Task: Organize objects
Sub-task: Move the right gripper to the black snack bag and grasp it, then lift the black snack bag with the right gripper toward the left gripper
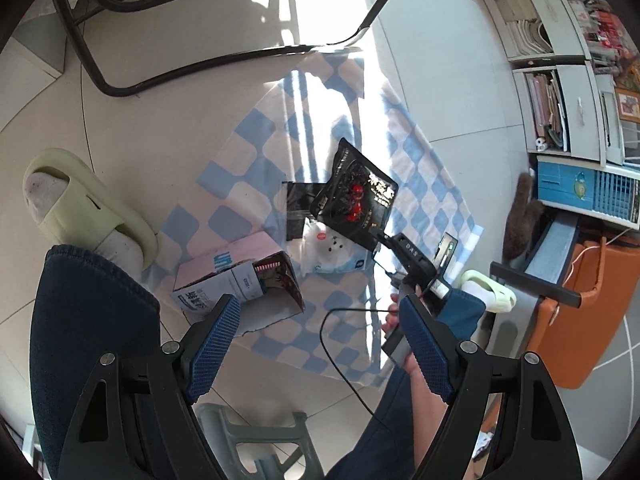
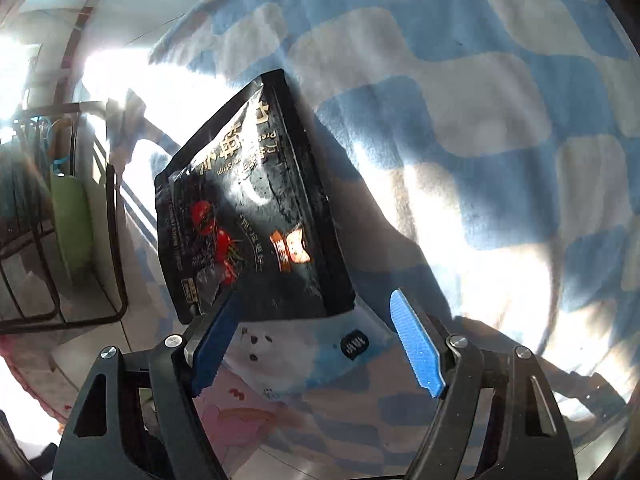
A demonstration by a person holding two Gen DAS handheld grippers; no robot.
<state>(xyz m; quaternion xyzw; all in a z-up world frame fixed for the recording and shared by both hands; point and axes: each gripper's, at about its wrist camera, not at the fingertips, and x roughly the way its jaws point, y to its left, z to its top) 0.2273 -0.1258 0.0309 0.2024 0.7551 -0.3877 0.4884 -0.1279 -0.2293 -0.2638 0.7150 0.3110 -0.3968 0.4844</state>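
Observation:
A black snack pouch [image 1: 354, 196] with red chillies printed on it stands tilted on the blue-and-white checked cloth [image 1: 248, 160]. Under its lower edge lies a white tissue pack [image 1: 332, 252] with a bear face. A pink-and-white carton [image 1: 236, 276] lies on its side to the left, its end flaps open. My right gripper [image 1: 412, 242] reaches in from the right. In the right wrist view it [image 2: 314, 296] stands open around the bottom edge of the pouch [image 2: 248, 216], above the tissue pack [image 2: 300, 352]; the right pad is clear of it. My left gripper [image 1: 320, 304] hangs open and empty over the cloth.
A black chair frame [image 1: 224, 64] stands beyond the cloth. A foot in a pale green slipper [image 1: 80, 208] and a denim knee [image 1: 92, 320] are at the left. Shelves [image 1: 560, 60] and an orange case [image 1: 580, 320] are at the right, a grey stool [image 1: 248, 440] below.

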